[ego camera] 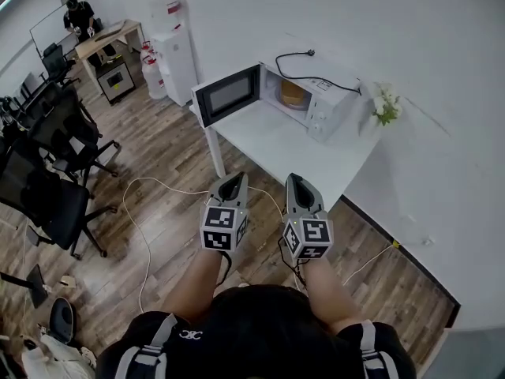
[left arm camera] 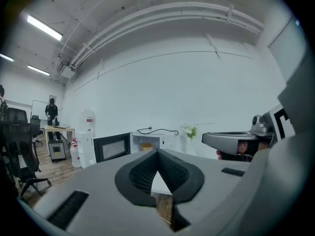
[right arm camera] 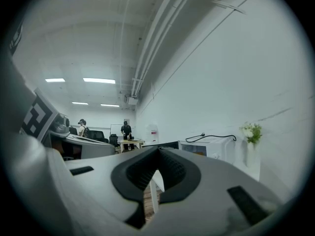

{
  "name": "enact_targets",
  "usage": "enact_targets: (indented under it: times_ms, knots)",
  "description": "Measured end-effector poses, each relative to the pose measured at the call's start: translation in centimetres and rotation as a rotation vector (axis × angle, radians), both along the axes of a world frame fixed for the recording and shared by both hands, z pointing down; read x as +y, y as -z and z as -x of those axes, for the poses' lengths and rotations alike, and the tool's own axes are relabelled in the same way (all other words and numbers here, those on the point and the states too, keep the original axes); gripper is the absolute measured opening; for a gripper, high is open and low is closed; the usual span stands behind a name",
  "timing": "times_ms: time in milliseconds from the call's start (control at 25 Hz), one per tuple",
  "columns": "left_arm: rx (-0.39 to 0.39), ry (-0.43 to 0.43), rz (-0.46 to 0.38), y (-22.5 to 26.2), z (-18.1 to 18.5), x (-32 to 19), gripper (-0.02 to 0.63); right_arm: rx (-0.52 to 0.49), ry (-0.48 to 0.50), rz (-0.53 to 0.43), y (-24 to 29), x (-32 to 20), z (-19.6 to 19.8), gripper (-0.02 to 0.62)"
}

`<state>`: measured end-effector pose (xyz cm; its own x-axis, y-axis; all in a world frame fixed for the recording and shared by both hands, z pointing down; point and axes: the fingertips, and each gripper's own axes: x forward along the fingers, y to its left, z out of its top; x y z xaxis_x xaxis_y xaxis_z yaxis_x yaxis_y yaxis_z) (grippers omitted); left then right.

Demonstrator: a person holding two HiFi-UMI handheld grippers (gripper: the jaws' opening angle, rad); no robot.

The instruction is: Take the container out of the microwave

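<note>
Near the wall, white microwave [ego camera: 319,105] on white table [ego camera: 276,144], door [ego camera: 229,93] standing wide open toward the left of the head view. Inside the cavity, tan container [ego camera: 293,93] resting on the floor of the oven, untouched. Along the microwave top, black cord [ego camera: 304,71] with its plug lying loose. Just beside the right end, vase of white flowers [ego camera: 385,105]. Low in the head view, left gripper [ego camera: 233,181] and right gripper [ego camera: 297,181] side by side at the near edge of the table, well apart from the microwave and aimed roughly toward it, marker cubes turned up to the camera. In the left gripper view, jaws pressed together at the tips, nothing pinched, open door and container small in the distance beyond them. In the right gripper view, jaws likewise closed tip to tip, empty, microwave off to the right. On the wood floor [ego camera: 158,148], white cable [ego camera: 142,235] in a long loop. Left of the table, water dispenser [ego camera: 175,54]; farther left, black office chairs [ego camera: 55,180]; in the far corner, person [ego camera: 79,14] at a desk.
</note>
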<state>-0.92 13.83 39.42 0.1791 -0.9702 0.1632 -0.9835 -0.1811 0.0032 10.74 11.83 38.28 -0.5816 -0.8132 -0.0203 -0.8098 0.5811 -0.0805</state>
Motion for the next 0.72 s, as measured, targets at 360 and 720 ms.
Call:
enact_targets:
  times_ms: [360,720]
  knots:
    - [-0.015,-0.008,0.013,-1.6,4.3,0.1,0.012,0.016,-0.037,-0.001,-1.5,-0.1,3.0,0.002]
    - [-0.023,-0.005,0.021,-2.5,6.3,-3.5,0.012,0.013,-0.033,0.001,-2.4,-4.2,5.0,0.002]
